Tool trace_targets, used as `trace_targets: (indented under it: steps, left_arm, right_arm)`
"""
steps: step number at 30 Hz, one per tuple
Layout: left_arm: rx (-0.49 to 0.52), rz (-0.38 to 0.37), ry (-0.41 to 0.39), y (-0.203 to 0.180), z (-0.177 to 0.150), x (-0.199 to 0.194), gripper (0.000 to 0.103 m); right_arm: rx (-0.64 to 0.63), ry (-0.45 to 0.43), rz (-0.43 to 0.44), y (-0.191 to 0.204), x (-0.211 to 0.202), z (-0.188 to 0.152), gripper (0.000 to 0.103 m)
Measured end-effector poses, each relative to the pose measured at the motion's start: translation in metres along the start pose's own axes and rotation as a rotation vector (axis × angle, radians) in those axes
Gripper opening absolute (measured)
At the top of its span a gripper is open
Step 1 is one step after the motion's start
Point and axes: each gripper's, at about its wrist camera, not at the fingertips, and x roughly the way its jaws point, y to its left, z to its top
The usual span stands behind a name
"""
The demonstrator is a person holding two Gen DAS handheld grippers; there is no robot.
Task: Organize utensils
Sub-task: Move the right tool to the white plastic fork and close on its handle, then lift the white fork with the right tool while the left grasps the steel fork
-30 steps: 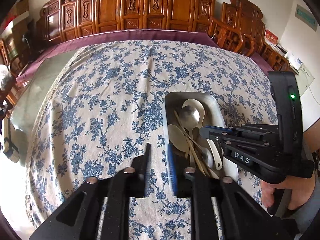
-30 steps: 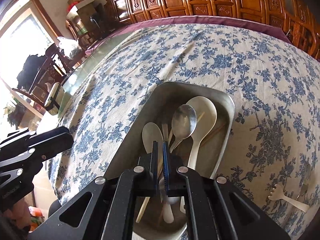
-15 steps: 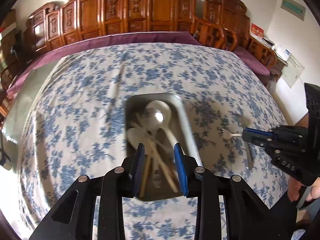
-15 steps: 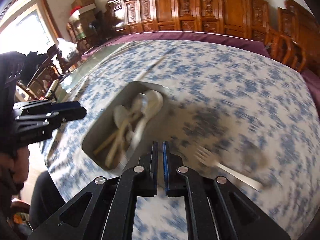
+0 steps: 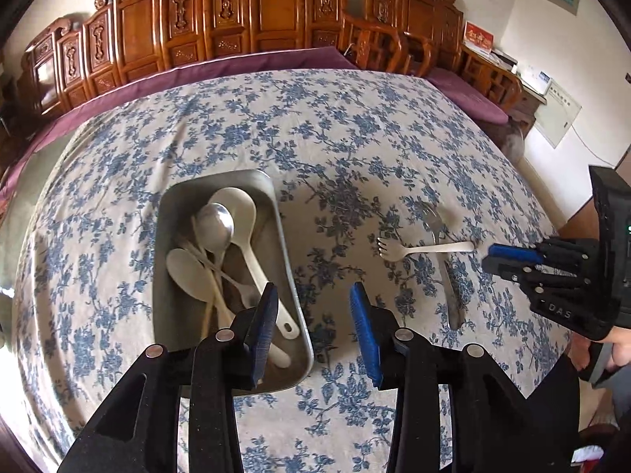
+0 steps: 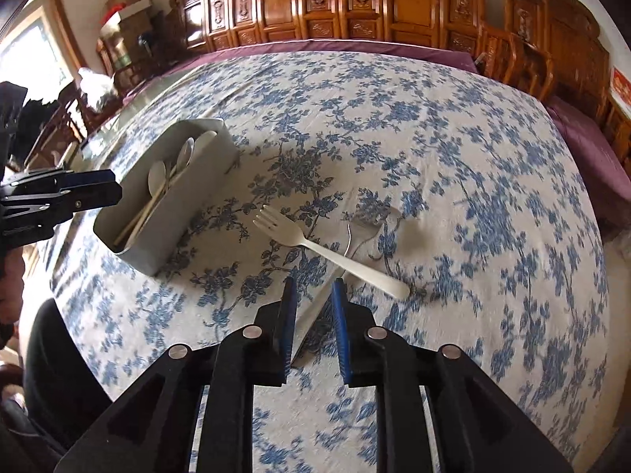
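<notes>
A metal tray (image 5: 284,248) on the floral cloth holds white spoons (image 5: 241,213), a metal spoon (image 5: 215,225) and chopsticks. My left gripper (image 5: 313,295) hovers over the tray's near right corner, its jaws opening with nothing between them. To the right a white fork (image 5: 424,249) lies across a metal fork (image 5: 434,218). In the right wrist view my right gripper (image 6: 314,287) hangs just above the metal fork's handle (image 6: 321,307), which shows in the gap between its opening jaws, untouched. The white fork (image 6: 327,254) and tray (image 6: 197,181) lie beyond.
The floral tablecloth (image 5: 355,126) covers a large round table with a purple cloth edge at the back. Carved wooden chairs (image 5: 276,12) ring the far side. A person's hand (image 5: 619,354) holds the right gripper (image 5: 497,258) near the table's right edge.
The right gripper swung from over the tray to the forks on the right, and its jaws parted. The left gripper moved right over the tray's corner and its jaws widened.
</notes>
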Motion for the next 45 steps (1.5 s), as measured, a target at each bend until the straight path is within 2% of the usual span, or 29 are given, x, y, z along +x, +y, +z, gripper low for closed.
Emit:
trace_targets:
  steps: [2,10,20,23,26,27,30,36,40,45]
  left_arm:
    - [0.000,0.003,0.001,-0.003,0.000,0.003,0.041]
    - [0.000,0.007,0.018,-0.011,-0.003,0.007,0.041]
    - [0.007,0.013,0.043,-0.013,-0.011,0.009,0.041]
    - [0.010,0.013,0.046,-0.014,-0.012,0.010,0.041]
    - [0.015,0.011,0.050,-0.018,-0.013,0.011,0.041]
    - [0.016,0.010,0.051,-0.019,-0.013,0.012,0.041]
    - [0.019,0.011,0.058,-0.023,-0.012,0.015,0.041]
    - [0.030,0.011,0.064,-0.037,-0.012,0.021,0.041]
    - [0.039,0.004,0.076,-0.053,-0.009,0.034,0.041]
    - [0.065,-0.017,0.088,-0.079,-0.002,0.054,0.041]
  right_arm:
    - [-0.044,0.003,-0.005,0.003,0.008,0.006,0.020]
    - [-0.188,0.088,-0.012,0.013,0.057,0.030,0.020]
    - [-0.251,0.209,-0.013,0.012,0.094,0.036,0.021]
    - [-0.251,0.215,0.005,0.009,0.094,0.037,0.021]
    - [-0.261,0.206,0.000,0.010,0.094,0.035,0.017]
    - [-0.259,0.205,0.004,0.010,0.094,0.034,0.008]
    - [-0.240,0.198,0.017,0.010,0.088,0.030,0.008]
    - [-0.156,0.092,0.054,-0.007,0.052,0.028,0.008]
    - [-0.093,0.043,0.030,-0.027,0.025,0.014,0.008]
    - [-0.016,0.038,-0.034,-0.060,0.009,-0.016,0.008]
